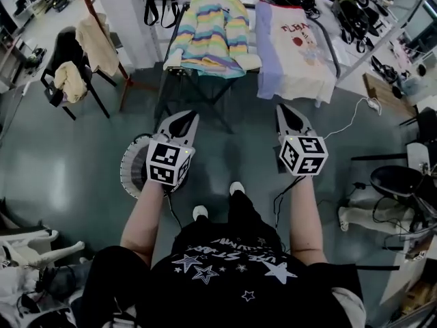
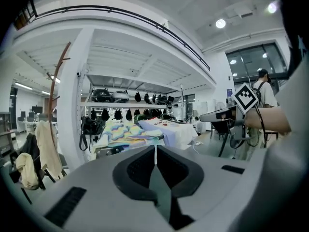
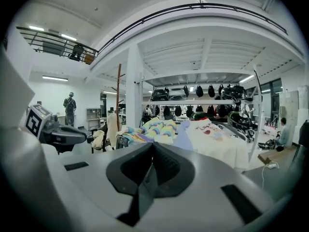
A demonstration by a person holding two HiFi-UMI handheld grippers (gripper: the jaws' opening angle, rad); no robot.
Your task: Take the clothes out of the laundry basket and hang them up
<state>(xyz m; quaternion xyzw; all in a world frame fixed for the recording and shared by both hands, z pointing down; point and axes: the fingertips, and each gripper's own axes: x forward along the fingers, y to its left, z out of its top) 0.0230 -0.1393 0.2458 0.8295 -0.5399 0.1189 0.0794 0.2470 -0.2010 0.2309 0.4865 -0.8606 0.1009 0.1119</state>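
Note:
A pastel striped top (image 1: 208,36) and a white and lavender T-shirt (image 1: 293,50) lie spread over the drying rack (image 1: 328,46) ahead of me. Both garments also show in the left gripper view, striped top (image 2: 126,132), and in the right gripper view, T-shirt (image 3: 212,137). The round white laundry basket (image 1: 131,171) stands on the floor at the left, mostly hidden under my left gripper (image 1: 186,117). That gripper is shut and empty, its jaws meeting in its own view (image 2: 155,149). My right gripper (image 1: 285,109) is also shut with nothing in it (image 3: 153,146). Both are held level, short of the rack.
A black chair (image 1: 68,80) with a cream cloth on it and a wooden coat stand (image 1: 102,33) with a cream garment stand at the left. White cables (image 1: 355,115) trail over the grey floor at the right, near a black stool (image 1: 396,180). Bags hang behind the rack.

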